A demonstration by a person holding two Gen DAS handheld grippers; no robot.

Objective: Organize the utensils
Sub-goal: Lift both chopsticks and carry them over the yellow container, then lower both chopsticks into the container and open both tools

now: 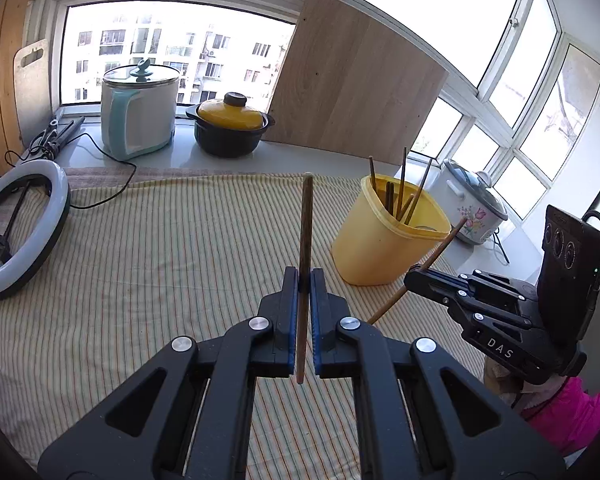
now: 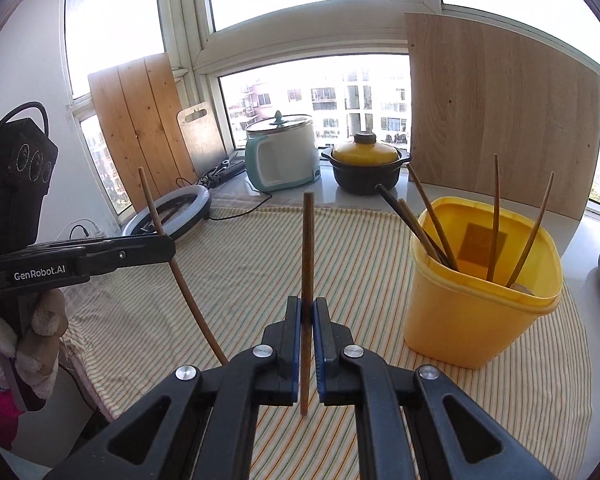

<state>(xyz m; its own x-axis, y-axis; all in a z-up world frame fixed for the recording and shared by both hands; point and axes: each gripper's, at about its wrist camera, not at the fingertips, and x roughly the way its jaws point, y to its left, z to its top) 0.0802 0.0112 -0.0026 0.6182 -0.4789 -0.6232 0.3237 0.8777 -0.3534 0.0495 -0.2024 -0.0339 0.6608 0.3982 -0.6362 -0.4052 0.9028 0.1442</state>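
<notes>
Each gripper is shut on one brown wooden chopstick above the striped cloth. In the left wrist view my left gripper [image 1: 305, 278] pinches its chopstick [image 1: 306, 224] upright. My right gripper [image 1: 414, 271] shows there at the right, holding its chopstick [image 1: 440, 252] slanted beside the yellow tub [image 1: 380, 248]. In the right wrist view my right gripper [image 2: 307, 306] clamps its chopstick [image 2: 308, 240] upright, with the yellow tub [image 2: 476, 312] to its right holding several chopsticks [image 2: 496, 216]. My left gripper [image 2: 168, 248] appears at the left with its chopstick [image 2: 156, 216] tilted.
A striped cloth [image 1: 160, 248] covers the table. On the sill stand a white-and-teal cooker [image 1: 140, 112], a yellow-lidded dark pot [image 1: 230, 126] and a wooden board [image 1: 356, 88]. A ring light [image 1: 16, 232] lies left; a floral rice cooker [image 1: 476, 204] stands right. A gloved hand [image 2: 40, 320] shows.
</notes>
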